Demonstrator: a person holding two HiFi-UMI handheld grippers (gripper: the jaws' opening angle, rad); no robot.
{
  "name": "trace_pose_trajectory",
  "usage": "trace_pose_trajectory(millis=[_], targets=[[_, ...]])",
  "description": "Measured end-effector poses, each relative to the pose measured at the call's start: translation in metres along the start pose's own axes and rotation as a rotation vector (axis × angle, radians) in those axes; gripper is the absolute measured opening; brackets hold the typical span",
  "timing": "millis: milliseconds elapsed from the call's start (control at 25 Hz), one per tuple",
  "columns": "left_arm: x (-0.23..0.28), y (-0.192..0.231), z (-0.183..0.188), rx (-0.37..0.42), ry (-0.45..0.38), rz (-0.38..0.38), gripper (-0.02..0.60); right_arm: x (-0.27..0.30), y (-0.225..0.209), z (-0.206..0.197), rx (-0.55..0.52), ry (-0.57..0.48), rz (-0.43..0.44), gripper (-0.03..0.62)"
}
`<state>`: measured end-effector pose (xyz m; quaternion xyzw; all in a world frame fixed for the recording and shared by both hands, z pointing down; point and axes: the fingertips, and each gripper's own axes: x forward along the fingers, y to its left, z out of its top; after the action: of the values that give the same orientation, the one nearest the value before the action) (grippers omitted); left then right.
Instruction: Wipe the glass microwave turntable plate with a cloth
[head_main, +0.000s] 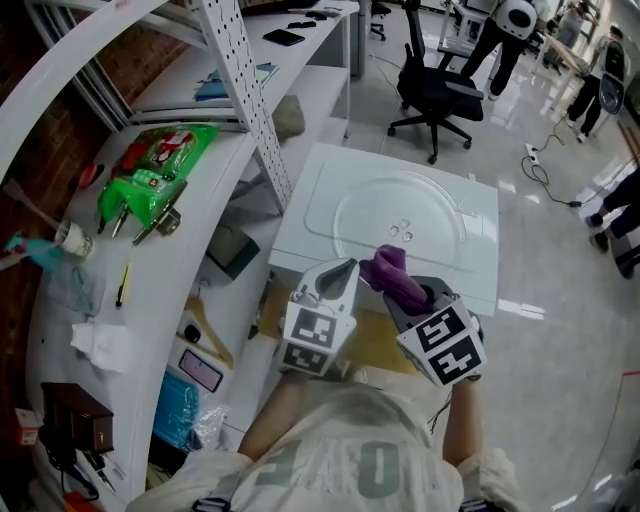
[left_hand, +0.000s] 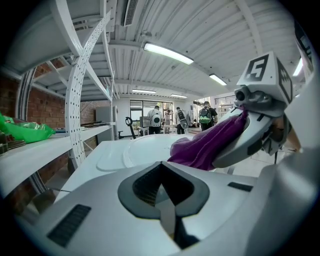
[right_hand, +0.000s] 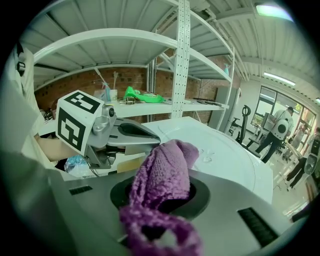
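Observation:
The round glass turntable plate lies flat on a white table; it also shows in the left gripper view and the right gripper view. My right gripper is shut on a bunched purple cloth, held just above the plate's near edge. Close beside it on the left, my left gripper is shut with nothing in it, over the table's near edge.
White shelving runs along the left, with a perforated post by the table's left side. A green bag and tools lie on the shelf. A black office chair stands beyond the table; people stand farther back.

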<state>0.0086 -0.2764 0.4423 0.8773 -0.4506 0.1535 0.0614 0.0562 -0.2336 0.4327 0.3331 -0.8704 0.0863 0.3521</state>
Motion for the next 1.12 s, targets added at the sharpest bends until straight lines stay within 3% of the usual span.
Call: trace_pose_trajectory(millis=[400, 720, 1120], targets=[[0.001, -0.003, 0.000, 0.002, 0.000, -0.007, 0.002, -0.009, -0.012, 0.006, 0.015, -0.031, -0.028, 0.055], [0.001, -0.004, 0.000, 0.004, 0.001, -0.010, 0.003, -0.031, -0.076, 0.044, -0.001, -0.117, -0.169, 0.055], [0.000, -0.006, 0.001, 0.004, 0.003, -0.017, 0.003, 0.004, -0.180, 0.038, 0.079, -0.077, -0.350, 0.055]])
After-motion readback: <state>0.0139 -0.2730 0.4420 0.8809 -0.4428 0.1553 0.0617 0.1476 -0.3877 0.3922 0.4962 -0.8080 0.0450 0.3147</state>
